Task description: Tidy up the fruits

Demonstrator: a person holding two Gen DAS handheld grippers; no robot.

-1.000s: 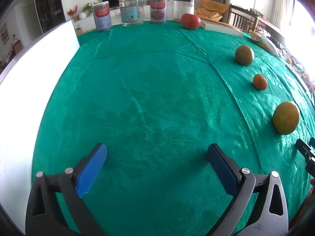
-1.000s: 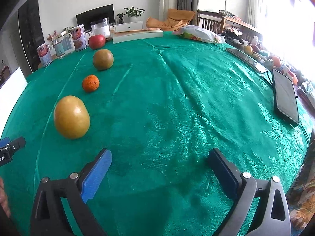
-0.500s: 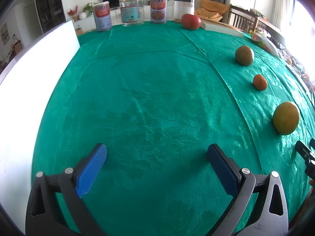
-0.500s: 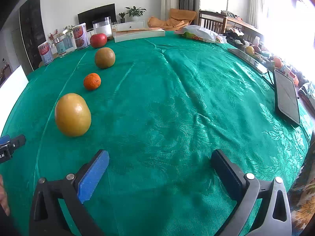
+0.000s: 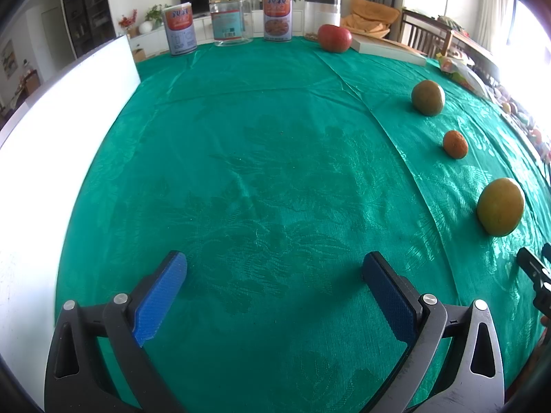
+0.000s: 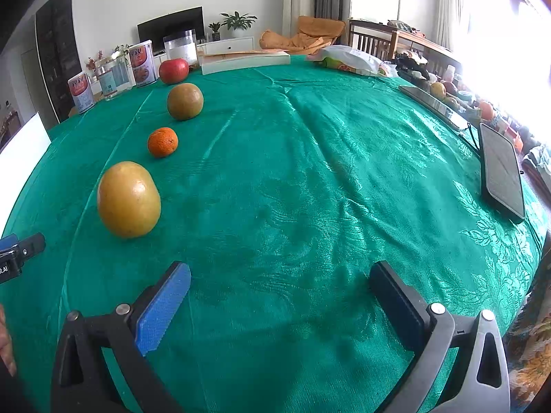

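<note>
Tablecloth (image 5: 261, 158): clear jar (image 5: 230, 20) (contents unclear)

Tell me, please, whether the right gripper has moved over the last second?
Yes, slightly: in its own view the large yellow fruit and small orange drift a little right, so the open right gripper has shifted or turned slightly left.

The right hand-held gripper (image 6: 279, 285) creeps forward and slightly right over the worktop (image 6: 310, 172). The yellow fruit (image 6: 128, 199) now sits a little nearer its blue finger (image 6: 162, 306).
</note>
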